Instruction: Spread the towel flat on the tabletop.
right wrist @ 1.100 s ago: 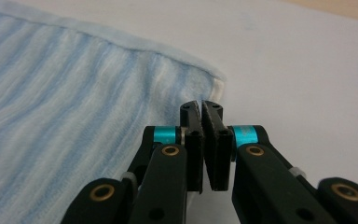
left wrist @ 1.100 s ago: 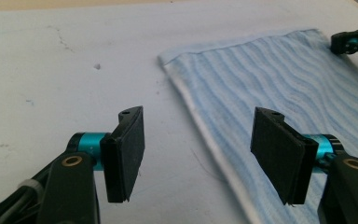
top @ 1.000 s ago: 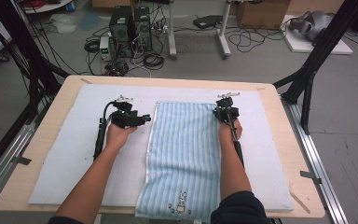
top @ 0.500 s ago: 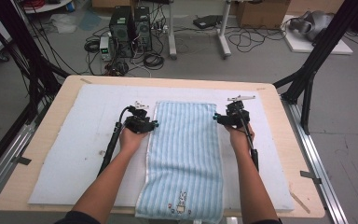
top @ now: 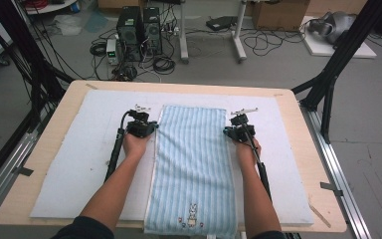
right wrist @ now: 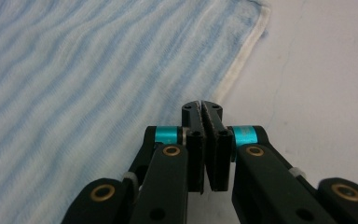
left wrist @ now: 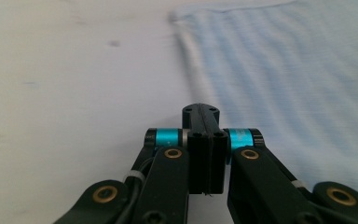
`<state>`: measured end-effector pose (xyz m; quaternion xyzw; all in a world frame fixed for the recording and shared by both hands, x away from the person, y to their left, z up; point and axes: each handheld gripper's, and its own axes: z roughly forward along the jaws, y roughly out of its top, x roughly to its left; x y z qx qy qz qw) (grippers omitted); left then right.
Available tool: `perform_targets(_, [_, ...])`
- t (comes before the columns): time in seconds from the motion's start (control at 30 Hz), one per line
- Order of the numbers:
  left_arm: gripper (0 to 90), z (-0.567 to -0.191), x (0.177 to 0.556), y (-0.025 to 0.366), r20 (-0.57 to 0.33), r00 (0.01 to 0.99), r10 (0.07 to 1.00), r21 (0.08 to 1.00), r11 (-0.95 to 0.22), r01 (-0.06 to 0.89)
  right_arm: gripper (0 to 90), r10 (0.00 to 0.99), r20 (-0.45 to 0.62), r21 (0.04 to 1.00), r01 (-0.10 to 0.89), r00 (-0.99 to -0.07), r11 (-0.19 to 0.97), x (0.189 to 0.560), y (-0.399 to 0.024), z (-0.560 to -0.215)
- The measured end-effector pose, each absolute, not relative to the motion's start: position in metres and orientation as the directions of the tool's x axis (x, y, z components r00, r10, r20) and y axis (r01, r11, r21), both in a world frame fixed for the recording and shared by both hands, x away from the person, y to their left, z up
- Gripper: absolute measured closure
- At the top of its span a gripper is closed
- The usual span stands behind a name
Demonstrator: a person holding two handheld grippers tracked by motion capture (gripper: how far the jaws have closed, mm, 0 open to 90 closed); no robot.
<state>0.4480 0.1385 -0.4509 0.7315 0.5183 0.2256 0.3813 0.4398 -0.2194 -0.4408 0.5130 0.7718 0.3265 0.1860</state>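
A blue-and-white striped towel (top: 194, 164) lies flat and lengthwise on the white mat (top: 74, 169), with a small rabbit motif (top: 193, 213) near its front end. My left gripper (top: 140, 124) rests at the towel's left edge, close to the far corner. In the left gripper view the jaws are pressed shut (left wrist: 200, 110), and the towel (left wrist: 284, 70) spreads to their right. My right gripper (top: 238, 127) sits at the towel's right edge. Its jaws are also shut (right wrist: 201, 106), just beside the towel's white hem (right wrist: 242, 60), with nothing seen between them.
The mat covers most of a wooden table (top: 288, 97). Bare mat lies to both sides of the towel. Beyond the table's far edge, computers and cables (top: 139, 35) stand on the floor. Black frame legs (top: 328, 84) rise at the right.
Both grippers made only small sideways shifts at the towel's far edges, and the forearms swung slightly. The towel lies as before.
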Motion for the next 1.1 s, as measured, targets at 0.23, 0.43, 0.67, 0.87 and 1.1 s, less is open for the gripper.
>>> perform_targets(0.23, [73.1, -0.45, 0.45, 0.15, -0.132, 0.368, 0.921, 0.8, -0.12, 0.588, 82.7, 0.936, 0.007, 0.723, 0.649, -0.351, 0.238, 0.453, -0.214, -0.444])
perform_targets(0.43, [55.2, -0.447, 0.446, 0.145, -0.232, 0.42, 0.877, 0.786, -0.085, 0.612, 62.5, 0.933, -0.029, 0.739, 0.621, -0.359, 0.262, 0.442, -0.221, -0.431])
perform_targets(0.67, [86.7, -0.451, 0.438, 0.114, -0.061, 0.433, 0.9, 0.796, -0.218, 0.565, 60.7, 0.906, -0.001, 0.71, 0.638, -0.423, 0.299, 0.417, -0.222, -0.433])
perform_targets(0.87, [87.7, -0.452, 0.443, 0.117, -0.077, 0.364, 0.928, 0.798, -0.162, 0.581, 85.3, 0.902, 0.028, 0.718, 0.637, -0.432, 0.282, 0.414, -0.219, -0.444])
perform_targets(1.1, [51.4, -0.449, 0.437, 0.132, -0.155, 0.371, 0.916, 0.799, -0.105, 0.592, 66.3, 0.921, 0.006, 0.747, 0.614, -0.391, 0.256, 0.408, -0.222, -0.441])
